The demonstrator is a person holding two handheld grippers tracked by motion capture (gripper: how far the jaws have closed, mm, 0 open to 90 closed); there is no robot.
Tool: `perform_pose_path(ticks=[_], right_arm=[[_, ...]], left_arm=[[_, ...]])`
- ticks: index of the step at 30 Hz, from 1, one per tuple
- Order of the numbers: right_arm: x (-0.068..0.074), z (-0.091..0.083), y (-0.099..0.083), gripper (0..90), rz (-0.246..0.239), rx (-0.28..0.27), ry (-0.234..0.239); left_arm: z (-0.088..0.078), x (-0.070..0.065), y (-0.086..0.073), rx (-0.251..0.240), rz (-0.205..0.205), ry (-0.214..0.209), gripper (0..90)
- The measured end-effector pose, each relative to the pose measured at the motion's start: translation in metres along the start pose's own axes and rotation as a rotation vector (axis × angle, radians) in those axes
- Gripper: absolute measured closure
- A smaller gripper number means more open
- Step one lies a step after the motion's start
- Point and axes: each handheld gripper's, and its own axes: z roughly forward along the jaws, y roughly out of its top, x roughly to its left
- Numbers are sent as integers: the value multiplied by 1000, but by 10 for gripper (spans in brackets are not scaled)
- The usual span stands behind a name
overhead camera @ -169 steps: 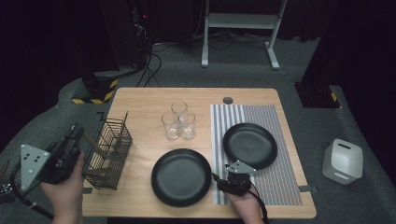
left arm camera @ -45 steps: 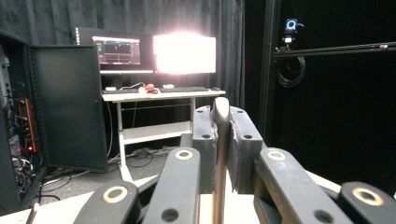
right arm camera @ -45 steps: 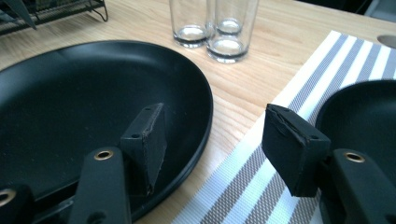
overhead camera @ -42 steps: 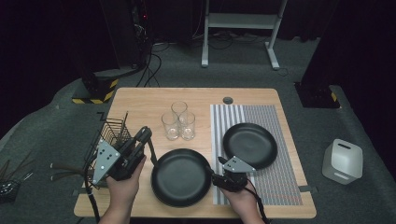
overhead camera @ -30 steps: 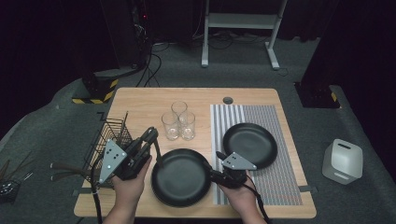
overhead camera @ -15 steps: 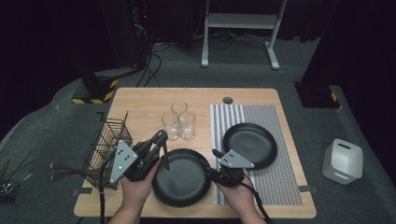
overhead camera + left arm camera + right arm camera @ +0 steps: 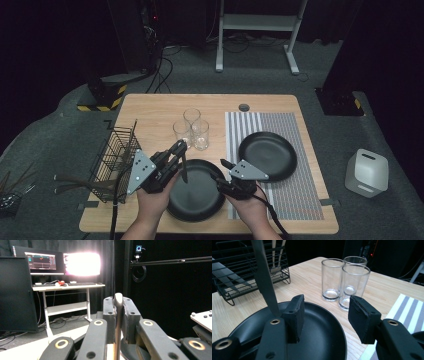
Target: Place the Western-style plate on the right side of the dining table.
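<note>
Between the left gripper's (image 7: pixel 181 152) closed jaws sits a knife (image 7: pixel 117 322), blade hanging over the near black plate (image 7: pixel 197 192). Opposite, the right gripper's (image 7: pixel 324 315) jaws, just narrowing, stand empty above that plate. Beyond: three empty glasses (image 7: pixel 345 280); a wire basket (image 7: pixel 112 157) holding cutlery.

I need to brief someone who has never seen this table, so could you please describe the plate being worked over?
On the wooden table, look at the near edge, left of the striped mat. The black plate there lies on bare wood between the two hands, whereas the other black plate sits on the mat.
</note>
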Motion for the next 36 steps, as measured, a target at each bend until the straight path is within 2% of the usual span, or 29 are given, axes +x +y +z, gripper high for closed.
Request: perform_pose_path(ticks=[7,18,26,36], right_arm=[[7,3,4,503,-16,-13,22],[13,3,13,526,-24,-35,43],[20,6,16,537,-18,-51,75],[23,6,18,571,-15,-64,86]], left_arm=[[3,-3,-2,-11,-10,-14,831],[16,-12,-9,-3,-8,-47,831],[25,-18,-11,10,-4,-60,831],[30,-25,-12,13,-13,-82,830]])
